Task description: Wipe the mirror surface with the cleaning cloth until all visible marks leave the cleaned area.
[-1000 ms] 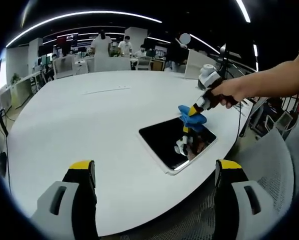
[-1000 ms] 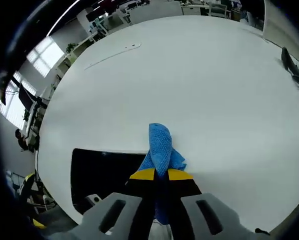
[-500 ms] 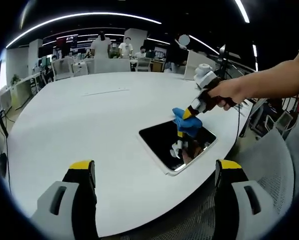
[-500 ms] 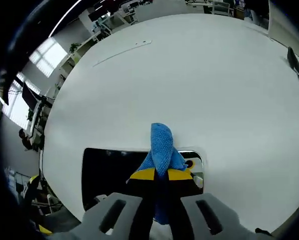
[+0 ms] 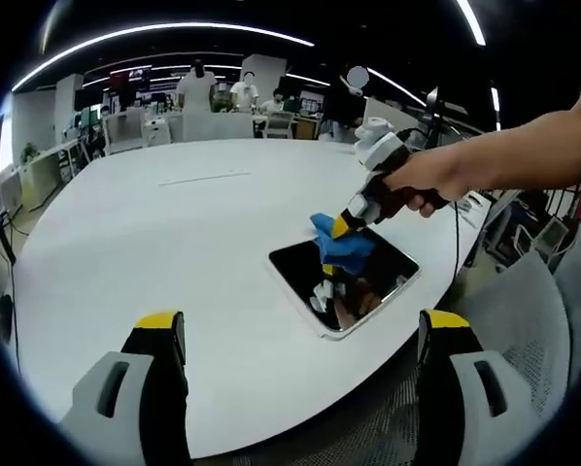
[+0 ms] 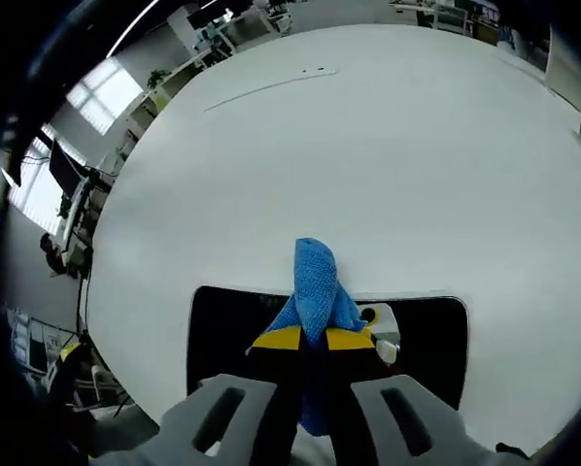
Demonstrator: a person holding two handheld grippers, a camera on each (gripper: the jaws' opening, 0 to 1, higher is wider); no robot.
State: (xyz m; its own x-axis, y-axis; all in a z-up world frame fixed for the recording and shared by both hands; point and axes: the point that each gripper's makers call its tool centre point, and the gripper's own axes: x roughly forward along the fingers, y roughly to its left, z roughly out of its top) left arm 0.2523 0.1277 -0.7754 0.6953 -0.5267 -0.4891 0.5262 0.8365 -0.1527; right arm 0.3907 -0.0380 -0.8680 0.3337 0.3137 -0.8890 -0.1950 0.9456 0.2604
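Here, in the left gripper view, the left gripper (image 5: 300, 335) is hovering above the near edge of the white table (image 5: 154, 223), its jaws standing wide apart with nothing between them. Farther right, the dark rectangular mirror (image 5: 344, 279) is lying flat on the table. A person's hand (image 5: 422, 182) is holding the right gripper (image 5: 337, 227), whose jaws are pinching the blue cleaning cloth (image 5: 334, 245) and pressing it on the mirror's far edge.

In the right gripper view, the cloth (image 6: 315, 282) is sticking forward from the right gripper (image 6: 314, 338), over the mirror (image 6: 227, 325).

Wide bare table (image 5: 154, 223) lies around the mirror (image 5: 344, 282); right hand-held gripper (image 5: 341, 225) overhangs its middle
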